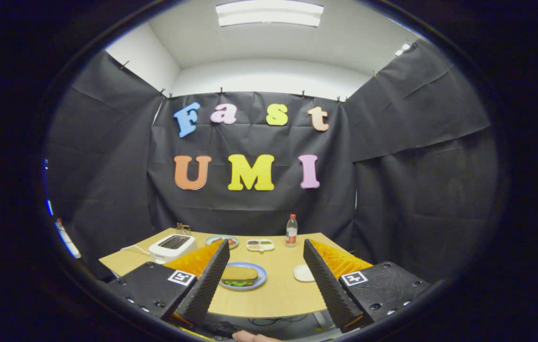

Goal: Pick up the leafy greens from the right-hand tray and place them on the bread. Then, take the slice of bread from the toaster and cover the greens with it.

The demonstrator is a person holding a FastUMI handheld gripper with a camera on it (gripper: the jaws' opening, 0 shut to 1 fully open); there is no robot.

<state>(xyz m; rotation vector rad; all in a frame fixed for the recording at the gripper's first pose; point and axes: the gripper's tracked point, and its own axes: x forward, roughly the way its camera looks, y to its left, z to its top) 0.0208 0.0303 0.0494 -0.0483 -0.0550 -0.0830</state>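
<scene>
Wooden table point(278, 294): one toaster point(172, 246), one sandwich point(239, 275), open empty tool point(266, 266).

A tan bread slice point(240, 272) covers green leaves point(238, 283) on a blue plate point(259, 280), on the pale wood table point(278, 294). Far left stands a white toaster point(172, 247); far right, a clear bottle point(291, 231) with a red cap and label.

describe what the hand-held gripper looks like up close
The hand-held gripper has two wedge-shaped fingers with finely ribbed inner faces. Each finger is mounted on a black block with screw holes, and each block carries a square black-and-white marker tag.
</scene>
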